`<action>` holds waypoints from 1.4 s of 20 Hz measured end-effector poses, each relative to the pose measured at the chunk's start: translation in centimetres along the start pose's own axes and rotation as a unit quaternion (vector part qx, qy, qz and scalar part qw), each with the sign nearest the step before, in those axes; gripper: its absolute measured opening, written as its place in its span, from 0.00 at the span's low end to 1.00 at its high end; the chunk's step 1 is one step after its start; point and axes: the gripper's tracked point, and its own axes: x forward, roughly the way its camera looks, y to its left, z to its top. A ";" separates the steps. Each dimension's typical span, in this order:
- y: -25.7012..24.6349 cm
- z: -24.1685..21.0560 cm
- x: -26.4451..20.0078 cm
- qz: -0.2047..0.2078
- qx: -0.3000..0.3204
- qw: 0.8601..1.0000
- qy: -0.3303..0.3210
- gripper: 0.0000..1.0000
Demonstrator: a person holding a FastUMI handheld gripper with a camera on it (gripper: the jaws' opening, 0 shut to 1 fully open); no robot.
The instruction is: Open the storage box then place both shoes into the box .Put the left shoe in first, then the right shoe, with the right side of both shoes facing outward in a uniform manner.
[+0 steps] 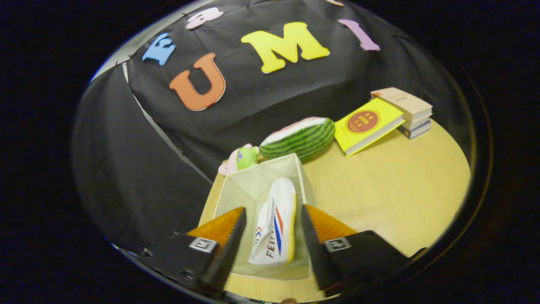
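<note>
While the tool [273, 236] hangs spread, gripping nothing, over the storage box [236, 190] with a white shoe [276, 223] inside (striped side showing): withdraw straight, avoid clipping its walls, fetch the second shoe.

Gripper [273, 209]: two wedge-shaped fingers [221, 226], wide at the base and tapering to narrow tips. Their upper faces have a fine ribbed texture. The inner faces are flat slabs with small teeth along the edge. The fingers stand apart with a clear gap between them. Each finger sits on a blocky black mount with a slightly glossy, hard-edged plastic look, left mount [177, 257] and right mount [371, 253]. Each mount has one small square black-and-white marker tag near the finger base, left tag [203, 244] and right tag [336, 243]. A couple of small round screw holes [147, 253] show on the left mount.
</note>
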 end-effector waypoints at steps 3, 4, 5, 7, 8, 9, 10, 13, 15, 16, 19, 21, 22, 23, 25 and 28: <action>-0.2 1.9 -1.8 -0.016 -0.041 0.998 -0.054 1.00; 0.5 2.4 -2.7 -0.003 -0.047 0.996 -0.071 1.00; 0.8 2.8 -3.7 0.004 -0.054 0.995 -0.085 1.00; 0.9 3.4 -6.8 0.003 -0.066 0.992 -0.110 1.00; 1.1 3.7 -7.9 0.005 -0.069 0.990 -0.124 1.00; 1.2 4.0 -9.2 0.006 -0.075 0.988 -0.138 1.00; 1.2 4.3 -10.6 0.008 -0.081 0.984 -0.156 1.00; 0.2 5.2 -15.2 -0.007 -0.092 0.974 -0.207 1.00; -0.8 5.6 -18.0 -0.020 -0.103 0.965 -0.240 1.00; -1.2 5.8 -19.3 -0.025 -0.103 0.960 -0.258 1.00; -2.6 5.8 -24.6 -0.020 -0.095 0.941 -0.324 1.00; -3.7 5.1 -26.5 -0.030 -0.106 0.934 -0.340 1.00; -4.0 4.5 -26.8 -0.037 -0.116 0.933 -0.338 1.00; -4.1 3.7 -27.0 -0.043 -0.129 0.934 -0.329 1.00; -4.0 3.2 -27.0 -0.049 -0.141 0.936 -0.320 1.00; -3.5 3.3 -27.5 -0.058 -0.161 0.935 -0.311 1.00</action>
